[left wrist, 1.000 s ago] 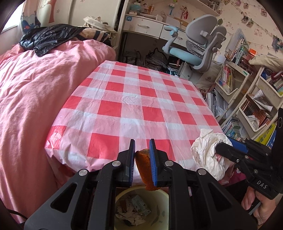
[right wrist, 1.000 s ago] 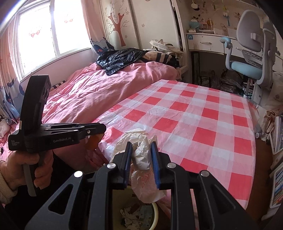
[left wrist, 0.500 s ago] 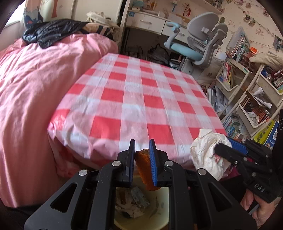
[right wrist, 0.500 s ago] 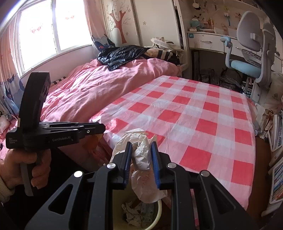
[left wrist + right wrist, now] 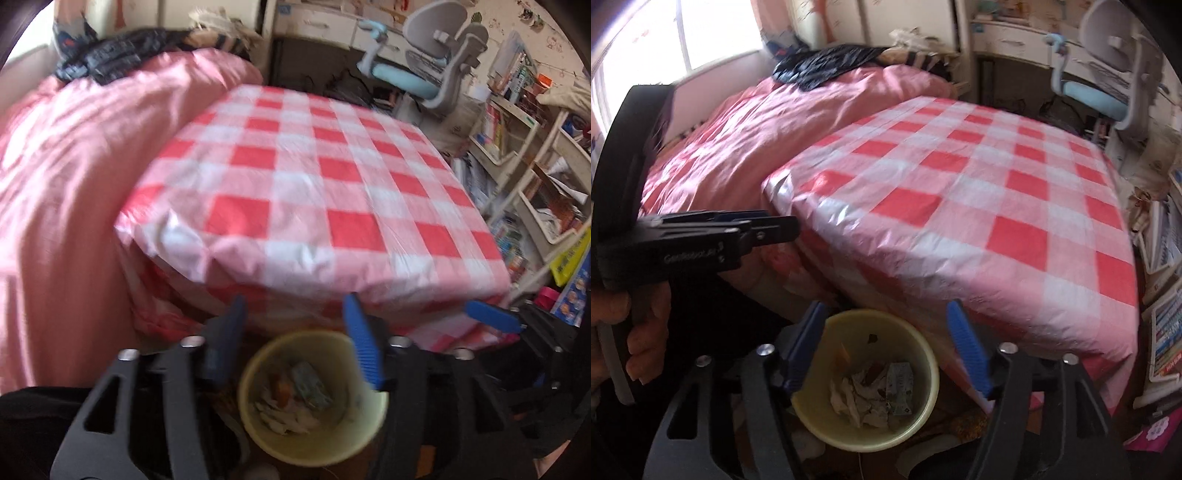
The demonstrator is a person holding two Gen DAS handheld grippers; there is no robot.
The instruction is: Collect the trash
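- Left gripper [image 5: 295, 339]: I read its jaws as wide and opening, nothing between them. The blue pads [image 5: 364, 347] stand either side of my view down into the bin.
- Right gripper [image 5: 888, 347]: jaws likewise wide and opening, nothing between them either.
- Yellow bin [image 5: 258, 435] sits directly below and just ahead of both grippers, on the floor against the near edge of the table. From the right wrist view I see its rim [image 5: 923, 354] between the two fingers.
- Trash [image 5: 875, 391] lies in the bottom of the bin: crumpled white paper, a greenish printed wrapper, a small orange piece [image 5: 283, 387]. Frames are motion-blurred, so I cannot sort individual items further.
- Checked tablecloth [image 5: 314, 177], red and white, spreads ahead of and above both grippers; I see no trash on its top.
- From the right wrist view, the left gripper appears far left, gripped by a hand [image 5: 639, 332]; its fingers reach toward the table's near corner.
- Pink bedding [image 5: 768, 125] lies beyond, left of the table.
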